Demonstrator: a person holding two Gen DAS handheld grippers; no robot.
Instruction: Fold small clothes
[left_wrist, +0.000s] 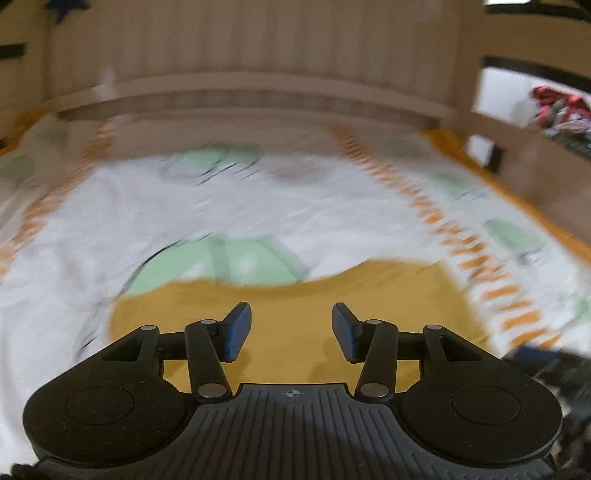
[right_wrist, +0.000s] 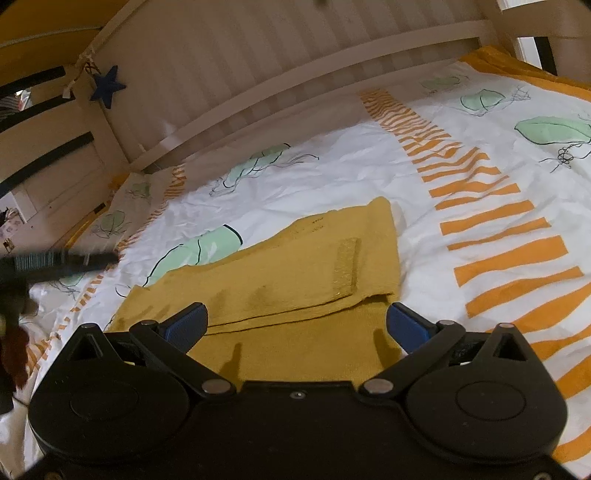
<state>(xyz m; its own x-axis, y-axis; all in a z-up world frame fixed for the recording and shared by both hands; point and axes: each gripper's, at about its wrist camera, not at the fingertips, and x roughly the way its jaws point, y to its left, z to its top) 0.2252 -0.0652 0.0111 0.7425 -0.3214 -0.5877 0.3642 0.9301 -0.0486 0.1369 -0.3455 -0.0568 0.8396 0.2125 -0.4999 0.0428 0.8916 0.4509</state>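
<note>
Right wrist view gave a sharp look at the mustard garment (right_wrist: 295, 273), lying folded in layers on the white bedspread (right_wrist: 369, 173) with its orange stripes and green shapes, small dark marks near its far edge too tiny to read. Right gripper (right_wrist: 297, 325) hung low over the cloth's near edge, blue pads spread wide and pinching nothing. Left wrist view, blurred, offered only the garment's near part (left_wrist: 291, 295) under the left gripper (left_wrist: 291, 328), parted partway and empty, with the beige slatted headboard (left_wrist: 258, 44) behind.
</note>
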